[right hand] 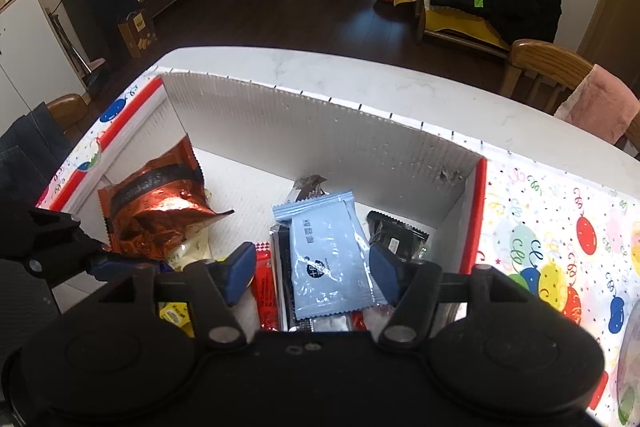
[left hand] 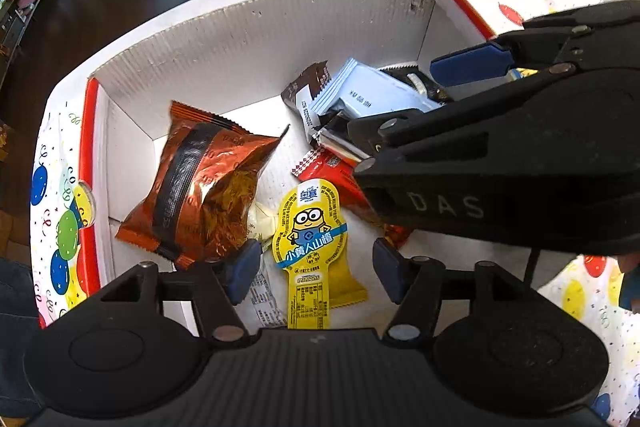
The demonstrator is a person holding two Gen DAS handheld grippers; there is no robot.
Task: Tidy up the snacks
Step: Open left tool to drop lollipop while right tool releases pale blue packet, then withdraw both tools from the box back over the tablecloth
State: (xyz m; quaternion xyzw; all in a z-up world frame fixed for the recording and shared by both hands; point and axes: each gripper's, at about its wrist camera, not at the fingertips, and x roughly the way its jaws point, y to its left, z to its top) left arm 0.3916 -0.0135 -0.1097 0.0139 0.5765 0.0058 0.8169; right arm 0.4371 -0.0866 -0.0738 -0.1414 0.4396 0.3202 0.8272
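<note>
Inside the white corrugated box, the left gripper stands part open over the yellow Minions snack packet, pads clear of it; the right gripper is likewise part open, gripping nothing, straddling the pale blue packet

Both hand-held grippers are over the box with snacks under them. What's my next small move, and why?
Probably lift both straight up and clear of the box. The left hand-held gripper stands open around the yellow cartoon packet, the right hand-held gripper open around the light blue packet; neither pad presses, and both snacks lie inside already.
</note>
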